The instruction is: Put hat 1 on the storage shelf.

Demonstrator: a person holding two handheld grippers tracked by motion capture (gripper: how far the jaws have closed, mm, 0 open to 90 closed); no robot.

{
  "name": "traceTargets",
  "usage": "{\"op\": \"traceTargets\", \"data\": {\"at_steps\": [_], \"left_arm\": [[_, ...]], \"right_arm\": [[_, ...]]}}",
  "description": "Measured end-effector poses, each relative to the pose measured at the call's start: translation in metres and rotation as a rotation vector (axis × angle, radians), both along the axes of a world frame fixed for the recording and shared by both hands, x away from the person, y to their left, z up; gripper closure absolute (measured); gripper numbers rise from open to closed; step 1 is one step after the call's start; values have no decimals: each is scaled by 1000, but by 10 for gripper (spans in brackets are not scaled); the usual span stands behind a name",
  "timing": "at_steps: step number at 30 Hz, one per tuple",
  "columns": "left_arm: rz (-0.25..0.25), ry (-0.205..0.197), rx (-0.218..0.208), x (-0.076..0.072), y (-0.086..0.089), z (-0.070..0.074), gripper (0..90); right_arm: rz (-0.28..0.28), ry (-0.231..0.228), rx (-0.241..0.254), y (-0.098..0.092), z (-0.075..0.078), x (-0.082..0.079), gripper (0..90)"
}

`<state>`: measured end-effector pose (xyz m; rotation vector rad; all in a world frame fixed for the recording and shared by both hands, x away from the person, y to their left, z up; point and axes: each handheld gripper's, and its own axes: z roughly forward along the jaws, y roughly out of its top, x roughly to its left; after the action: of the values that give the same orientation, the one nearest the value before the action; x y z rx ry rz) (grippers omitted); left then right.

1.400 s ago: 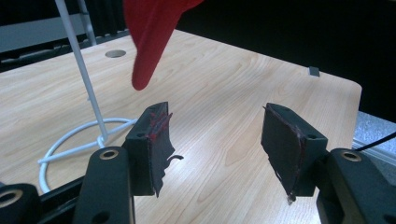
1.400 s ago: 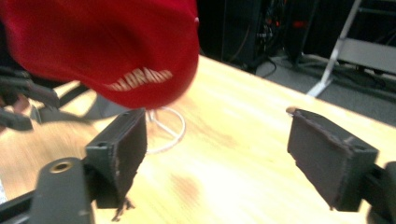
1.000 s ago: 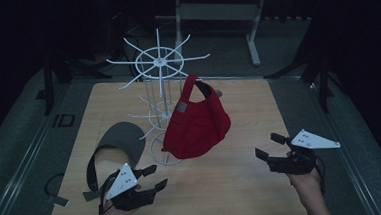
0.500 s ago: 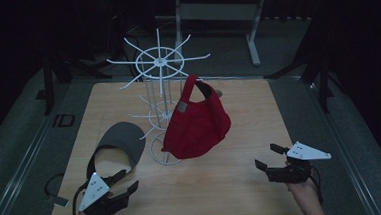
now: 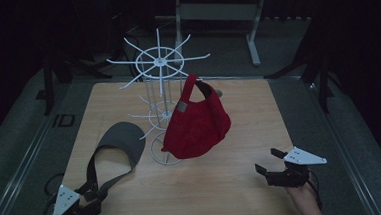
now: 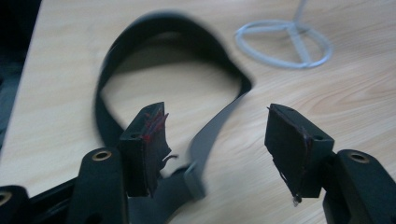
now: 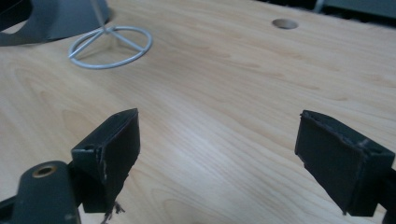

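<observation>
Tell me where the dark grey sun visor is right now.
In the high view the dark grey sun visor lies flat at the table's front left, between the white wire rack and the left gripper.

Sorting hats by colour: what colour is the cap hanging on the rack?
Red cap, clearest in the high view.

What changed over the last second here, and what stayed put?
The left gripper drew back from beside the grey visor toward the table's near left corner; its jaws have just been opening a little, the visor's strap lying loose between them. The right gripper sank slightly, open and empty. Visor, red cap and white rack kept their places.
</observation>
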<state>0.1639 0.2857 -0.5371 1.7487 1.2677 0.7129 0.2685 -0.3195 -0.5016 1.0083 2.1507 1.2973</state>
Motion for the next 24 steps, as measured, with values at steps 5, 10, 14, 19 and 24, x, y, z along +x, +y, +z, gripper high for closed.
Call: {"op": "traceTargets", "data": {"at_steps": [5, 10, 14, 19, 24], "left_arm": [[61, 84, -7, 4, 8, -10, 336], [102, 148, 16, 13, 8, -20, 271], [108, 186, 21, 20, 9, -27, 268], [119, 196, 24, 28, 9, -30, 269], [122, 223, 41, 34, 8, -32, 274]], "right_arm": [[-48, -43, -24, -6, -6, -2, 141], [-71, -22, -16, -14, -14, -2, 141], [-87, -18, -9, -19, -16, -2, 141], [-102, -14, 1, -26, -18, -3, 141], [-110, -8, -6, -29, -21, -4, 141]]}}
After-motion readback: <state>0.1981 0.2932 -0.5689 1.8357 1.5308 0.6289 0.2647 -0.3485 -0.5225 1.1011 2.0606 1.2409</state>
